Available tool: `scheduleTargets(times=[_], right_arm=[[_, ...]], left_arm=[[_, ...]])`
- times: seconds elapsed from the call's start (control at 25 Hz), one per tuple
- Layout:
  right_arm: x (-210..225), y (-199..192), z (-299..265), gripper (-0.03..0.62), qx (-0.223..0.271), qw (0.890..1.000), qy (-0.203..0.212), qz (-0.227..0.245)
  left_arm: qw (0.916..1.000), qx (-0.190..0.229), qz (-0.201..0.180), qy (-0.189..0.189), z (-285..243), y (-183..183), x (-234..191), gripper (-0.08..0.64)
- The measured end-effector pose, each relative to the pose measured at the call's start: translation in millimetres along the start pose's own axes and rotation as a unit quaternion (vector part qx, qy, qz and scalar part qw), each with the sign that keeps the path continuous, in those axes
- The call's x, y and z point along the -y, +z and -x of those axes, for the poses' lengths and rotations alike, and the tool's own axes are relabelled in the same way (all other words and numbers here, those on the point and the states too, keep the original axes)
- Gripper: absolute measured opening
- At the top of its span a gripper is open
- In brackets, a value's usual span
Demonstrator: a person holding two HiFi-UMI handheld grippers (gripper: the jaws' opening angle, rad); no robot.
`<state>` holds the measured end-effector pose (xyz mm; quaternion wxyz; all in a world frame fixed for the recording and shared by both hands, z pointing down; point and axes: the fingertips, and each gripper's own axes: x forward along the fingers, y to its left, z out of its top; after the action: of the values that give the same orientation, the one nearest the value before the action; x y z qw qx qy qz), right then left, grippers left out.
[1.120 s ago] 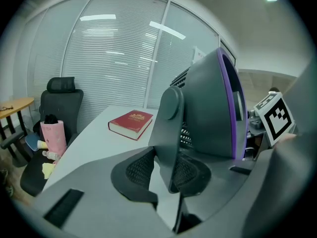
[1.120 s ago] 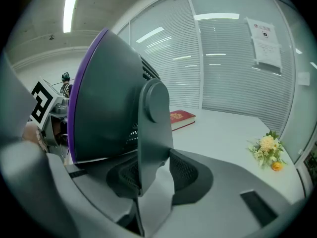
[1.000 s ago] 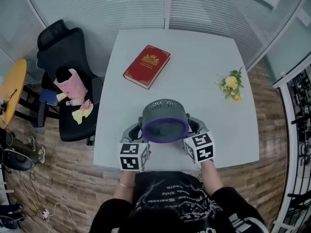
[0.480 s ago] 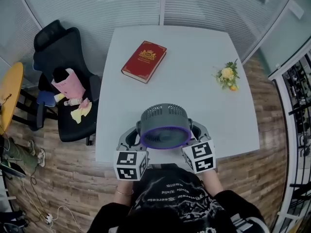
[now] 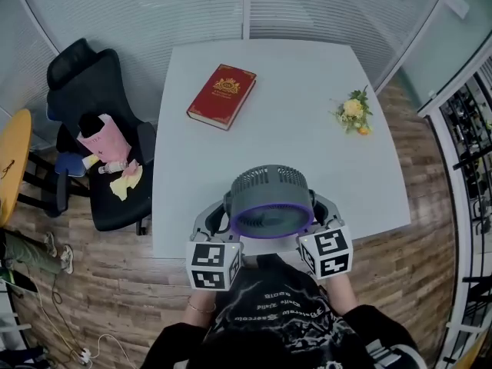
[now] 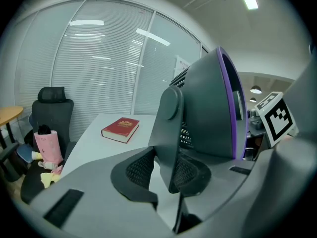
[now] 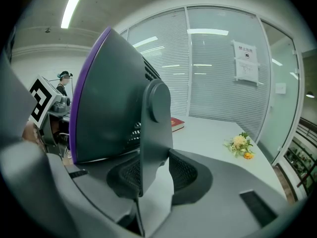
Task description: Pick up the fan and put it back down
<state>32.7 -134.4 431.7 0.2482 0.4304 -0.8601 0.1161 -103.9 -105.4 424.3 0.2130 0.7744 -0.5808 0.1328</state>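
Quick count: one fan (image 5: 270, 200), one red book (image 5: 221, 96), one small bunch of flowers (image 5: 351, 114), one white table (image 5: 307, 68). Two grippers, left gripper (image 6: 166, 168) and right gripper (image 7: 148, 175), two fingers (image 6: 133, 170) each, four total, plus one marker cube (image 5: 211, 265) apiece, so two cubes. One black office chair (image 5: 77, 75), one pink bag (image 5: 100, 138), one yellow side table (image 5: 11, 160) at the edge.

— What's worn?
— A black T-shirt (image 5: 277, 317) with white print, and a thin bracelet (image 5: 198, 308) at the shirt's left edge.
— And the tools?
— The left gripper (image 6: 166, 175) and right gripper (image 7: 156, 175) have grey shells and black mesh pads (image 6: 138, 168). Each carries a white cube (image 5: 213, 265) of black square markers, just ahead of the shirt.
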Motion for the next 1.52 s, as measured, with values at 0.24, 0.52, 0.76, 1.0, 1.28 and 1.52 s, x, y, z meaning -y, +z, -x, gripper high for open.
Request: scheduleTargets(times=[0.24,0.52,0.76,1.0,1.28,1.52], right_arm=[[16,-6,28,0.115,0.004,0.999,-0.043,-0.015],[39,-21,51,0.115,0.008,0.996,-0.084,-0.039],[59,-38,55,0.114,0.003,0.992,-0.106,-0.063],[91,-45,57,0.114,0.007,0.99,-0.122,-0.073],[131,-54,40,0.112,-0.003,0.988,-0.128,-0.081],[163,-64,9,0.112,-0.017,0.988,-0.124,-0.094]], left_arm=[[0.9991,0.004,-0.016,-0.039,-4,6,27,0.084],[0.9957,-0.003,-0.042,-0.082,-18,7,58,0.084],[0.9927,-0.017,-0.059,-0.104,-38,5,77,0.084],[0.9903,-0.019,-0.068,-0.119,-65,9,98,0.084],[0.9891,-0.032,-0.081,-0.119,-109,9,113,0.084],[0.9885,-0.045,-0.099,-0.106,-155,6,111,0.081]])
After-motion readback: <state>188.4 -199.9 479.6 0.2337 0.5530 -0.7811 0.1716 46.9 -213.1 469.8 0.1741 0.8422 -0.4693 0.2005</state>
